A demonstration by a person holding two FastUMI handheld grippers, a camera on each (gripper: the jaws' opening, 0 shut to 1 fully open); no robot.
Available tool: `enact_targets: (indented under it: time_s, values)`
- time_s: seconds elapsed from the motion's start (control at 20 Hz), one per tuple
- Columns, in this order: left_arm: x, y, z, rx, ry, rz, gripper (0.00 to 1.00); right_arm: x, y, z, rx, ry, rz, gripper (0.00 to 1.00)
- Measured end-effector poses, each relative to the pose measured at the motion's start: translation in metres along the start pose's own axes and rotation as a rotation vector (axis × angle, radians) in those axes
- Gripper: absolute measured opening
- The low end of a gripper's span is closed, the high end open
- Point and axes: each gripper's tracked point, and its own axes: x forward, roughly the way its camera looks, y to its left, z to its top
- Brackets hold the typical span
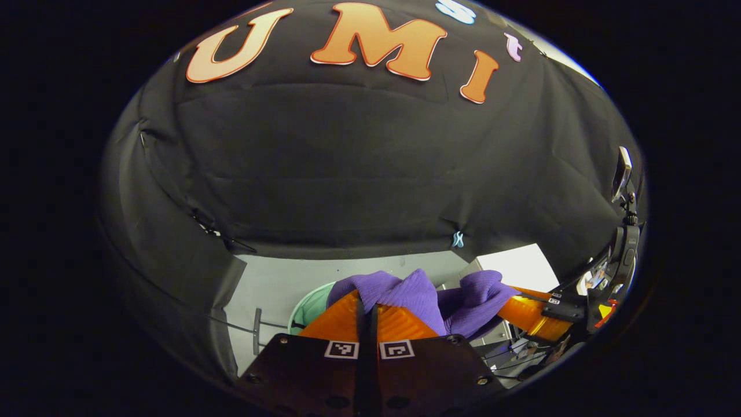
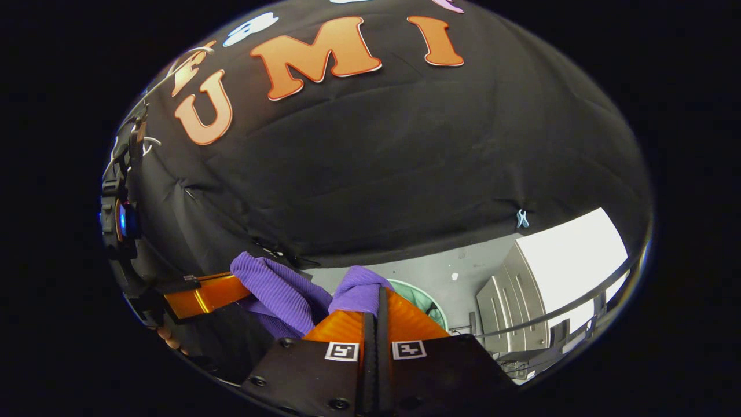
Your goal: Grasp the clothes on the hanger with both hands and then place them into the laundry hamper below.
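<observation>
Both tongs are nipped down nearly to nothing, each with a fold of the purple garment [image 1: 417, 295] pinched at its tips. In the left gripper view the left tongs [image 1: 367, 310] hold a bunched edge of the cloth, which rises just ahead of the tips and spills to the right, where it drapes over the tip of the right tongs [image 1: 512, 307] reaching in from that side. In the right gripper view the right tongs [image 2: 379, 307] grip a rounded hump of the same cloth, and the rest stretches left to the left tongs [image 2: 237, 289], which come in from that edge. So the garment hangs as a short bridge between the two pairs, lifted in the air, with no hanger visible on it. The green hamper [image 1: 310, 307] sits on the pale floor below and beyond: its rim peeks out just left of the left tongs in one view and just right of the right tongs [image 2: 428, 304] in the other, so the cloth looks to be roughly over or just in front of it. The risk, as I judge it, lies in the small bites: knit cloth held by a thin fold can slide out if the two pull apart or one lets go early, and then the loose end may swing and land on the rim or floor instead of inside.
</observation>
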Motion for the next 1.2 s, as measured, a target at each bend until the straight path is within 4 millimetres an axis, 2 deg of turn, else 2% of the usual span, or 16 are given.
enact_targets:
  time_s: [0.25,0.55,0.8,0.85,0.9,1.0,1.05,1.15,1.2]
  values:
    - [0.027,0.015,-0.031,-0.024,0.075,0.043,0.00,0.034,-0.006,-0.030,0.004,0.091,-0.019,0.08]
    - [0.050,0.030,-0.074,-0.002,0.211,0.090,0.00,0.067,-0.013,-0.082,-0.001,0.222,-0.028,0.08]
    - [0.056,0.028,-0.107,0.049,0.324,0.117,0.03,0.079,-0.026,-0.119,0.019,0.296,-0.049,0.08]
    - [0.057,0.025,-0.114,0.051,0.342,0.114,0.04,0.079,-0.026,-0.122,0.029,0.307,-0.053,0.08]
    - [0.056,0.022,-0.119,0.047,0.361,0.109,0.06,0.077,-0.027,-0.124,0.040,0.314,-0.054,0.13]
    - [0.053,0.016,-0.131,0.027,0.393,0.104,0.12,0.077,-0.027,-0.125,0.075,0.307,-0.053,0.11]
    - [0.052,0.019,-0.136,0.019,0.391,0.109,0.14,0.075,-0.026,-0.122,0.090,0.297,-0.045,0.11]
    - [0.049,0.021,-0.135,0.006,0.379,0.110,0.26,0.072,-0.034,-0.115,0.079,0.277,-0.070,0.24]
    - [0.047,0.022,-0.133,-0.001,0.372,0.109,0.34,0.070,-0.036,-0.114,0.072,0.268,-0.076,0.44]
